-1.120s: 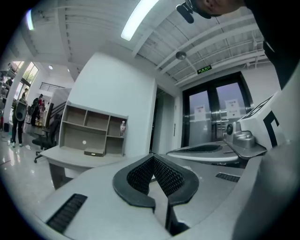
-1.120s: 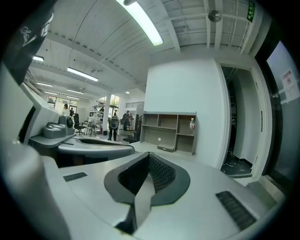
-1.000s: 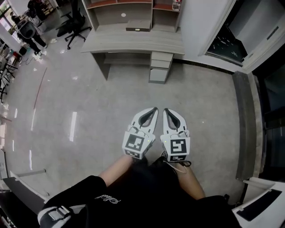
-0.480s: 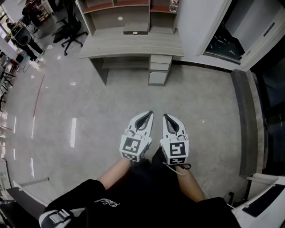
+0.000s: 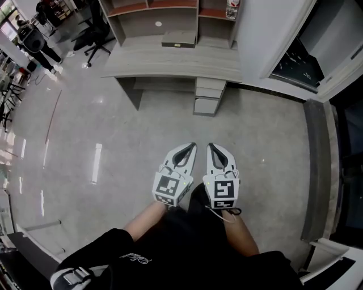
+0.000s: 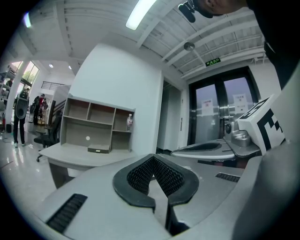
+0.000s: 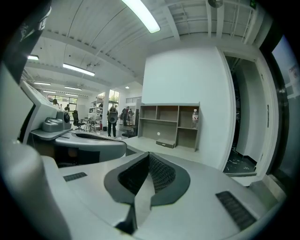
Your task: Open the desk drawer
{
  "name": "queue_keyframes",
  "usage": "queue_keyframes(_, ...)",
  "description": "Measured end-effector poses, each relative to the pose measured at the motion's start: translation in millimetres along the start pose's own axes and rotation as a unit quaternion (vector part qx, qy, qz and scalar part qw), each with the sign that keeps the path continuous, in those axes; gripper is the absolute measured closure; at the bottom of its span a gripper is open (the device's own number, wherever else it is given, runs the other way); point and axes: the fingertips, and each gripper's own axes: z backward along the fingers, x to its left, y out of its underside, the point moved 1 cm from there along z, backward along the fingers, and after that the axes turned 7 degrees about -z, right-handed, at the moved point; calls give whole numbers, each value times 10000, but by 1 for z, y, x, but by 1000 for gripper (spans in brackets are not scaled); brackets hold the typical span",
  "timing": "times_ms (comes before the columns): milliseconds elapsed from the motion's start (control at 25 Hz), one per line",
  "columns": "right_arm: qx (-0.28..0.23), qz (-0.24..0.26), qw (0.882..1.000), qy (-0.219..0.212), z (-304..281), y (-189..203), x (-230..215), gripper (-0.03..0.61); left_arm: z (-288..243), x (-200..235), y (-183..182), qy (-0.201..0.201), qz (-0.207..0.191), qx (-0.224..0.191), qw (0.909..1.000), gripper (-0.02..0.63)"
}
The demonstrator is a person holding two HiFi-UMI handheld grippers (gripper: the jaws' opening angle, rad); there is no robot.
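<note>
A grey desk (image 5: 170, 61) with a shelf hutch stands at the far side of the floor. Its stack of drawers (image 5: 209, 96) sits under the right end, all fronts flush. My left gripper (image 5: 190, 146) and right gripper (image 5: 211, 146) are held side by side over the bare floor, well short of the desk, both shut and empty. In the left gripper view the desk (image 6: 77, 157) lies ahead to the left beyond my left gripper (image 6: 152, 158). The right gripper view shows the desk (image 7: 161, 151) straight ahead past my right gripper (image 7: 149, 154).
A flat dark box (image 5: 178, 39) lies on the desktop and a bottle (image 5: 231, 8) stands on the hutch shelf. A white wall (image 5: 272, 34) rises right of the desk. Office chairs (image 5: 91, 35) and a person (image 5: 34, 39) are at the far left.
The desk has shifted lower and larger in the head view, so I and both grippers have come closer to it. Both grippers stay shut, side by side.
</note>
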Motion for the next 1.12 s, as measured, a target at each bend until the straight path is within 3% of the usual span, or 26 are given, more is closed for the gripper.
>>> queue_keyframes(280, 32, 87, 9996, -275, -65, -20, -63, 572, -95, 13, -6, -84, 24, 215, 9997, 610)
queue_keyframes(640, 224, -194, 9985, -467, -115, -7, -133, 572, -177, 18, 16, -154, 196, 575, 9980, 610)
queue_keyframes(1120, 523, -511, 9965, -400, -199, 38, -166, 572, -250, 75, 61, -133, 112, 672, 9976, 610)
